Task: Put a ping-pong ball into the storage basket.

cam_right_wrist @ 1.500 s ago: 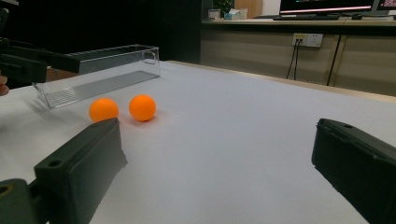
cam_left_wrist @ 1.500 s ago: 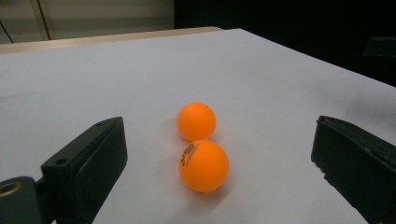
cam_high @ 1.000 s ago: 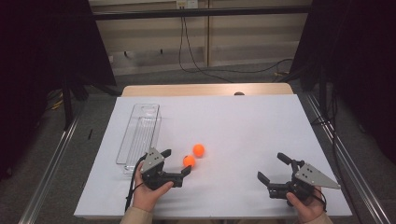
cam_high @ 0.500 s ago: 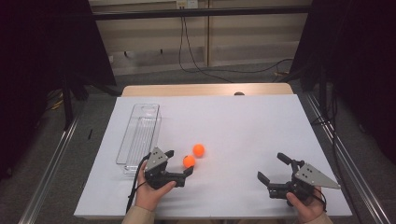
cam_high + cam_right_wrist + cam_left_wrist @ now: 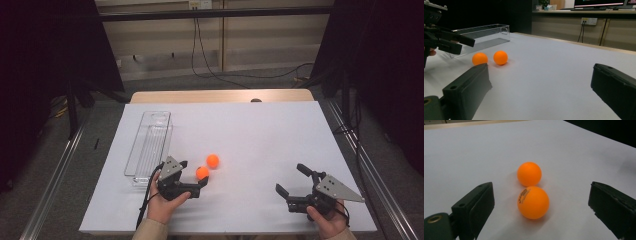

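Two orange balls lie close together on the white table (image 5: 260,130). The near ball (image 5: 202,173) (image 5: 533,202) has printed lettering and sits between the jaws of my left gripper (image 5: 195,173) (image 5: 541,192). That gripper is open; its jaws have just been closing a little and neither pad touches the ball. The far ball (image 5: 213,160) (image 5: 529,174) rests just beyond the jaw tips. My right gripper (image 5: 291,179) (image 5: 539,82) hovers open and holds nothing at the front right. It faces both balls (image 5: 480,58) (image 5: 500,57) and the left gripper (image 5: 449,41).
A long clear plastic tray (image 5: 150,145) (image 5: 481,35) lies lengthwise at the table's left, just beyond the left hand. The white table's front edge runs close under both hands. Dark curtains and cables stand beyond the far edge.
The left gripper has edged slightly toward the near ball. Both balls and the right gripper have stayed where they were.
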Tool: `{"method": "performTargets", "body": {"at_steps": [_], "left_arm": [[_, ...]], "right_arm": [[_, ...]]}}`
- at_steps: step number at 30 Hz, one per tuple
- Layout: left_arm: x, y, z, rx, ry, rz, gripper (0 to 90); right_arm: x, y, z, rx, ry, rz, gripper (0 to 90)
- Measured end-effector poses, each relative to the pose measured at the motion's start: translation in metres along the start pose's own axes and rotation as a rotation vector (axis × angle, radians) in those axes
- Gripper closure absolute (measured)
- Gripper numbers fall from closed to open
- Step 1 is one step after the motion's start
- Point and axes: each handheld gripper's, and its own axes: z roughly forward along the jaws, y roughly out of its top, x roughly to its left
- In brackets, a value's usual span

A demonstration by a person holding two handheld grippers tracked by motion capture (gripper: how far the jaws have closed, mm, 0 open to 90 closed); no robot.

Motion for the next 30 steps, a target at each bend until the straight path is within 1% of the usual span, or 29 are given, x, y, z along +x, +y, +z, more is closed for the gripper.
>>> {"method": "performTargets", "body": {"at_steps": [5,11,16,17,21,22,24,25,27,30], "left_arm": [[0.000,0.000,0.003,0.016,0.004,0.003,6.5],[0.001,0.000,0.005,0.024,0.009,-0.003,6.6],[0.000,0.001,0.009,0.043,0.016,0.007,6.8],[0.000,0.001,0.009,0.046,0.013,0.005,6.8],[0.000,0.001,0.012,0.052,0.022,0.004,6.8],[0.001,0.002,0.012,0.057,0.026,0.011,6.8],[0.001,0.002,0.014,0.065,0.031,0.002,7.1],[0.001,0.002,0.014,0.076,0.035,0.007,7.2],[0.001,0.001,0.015,0.080,0.035,-0.001,7.8],[0.002,0.002,0.017,0.084,0.041,-0.002,7.8]], "right_arm": [[0.000,0.000,0.000,0.000,0.000,0.001,1.5],[0.000,0.000,0.000,0.001,0.000,0.001,1.4],[0.000,0.000,0.000,0.000,0.000,0.002,1.4],[0.000,0.000,0.000,0.000,0.000,0.002,1.5],[0.000,0.000,0.000,0.000,0.001,0.002,1.5],[0.000,0.000,0.000,0.000,0.001,0.003,1.5],[0.000,0.000,0.000,0.000,0.002,0.002,1.5],[0.000,0.000,0.000,0.000,0.001,0.002,1.4],[0.000,0.000,0.000,0.000,0.001,0.003,1.5],[0.000,0.000,0.000,0.001,0.002,0.001,1.5]]}}
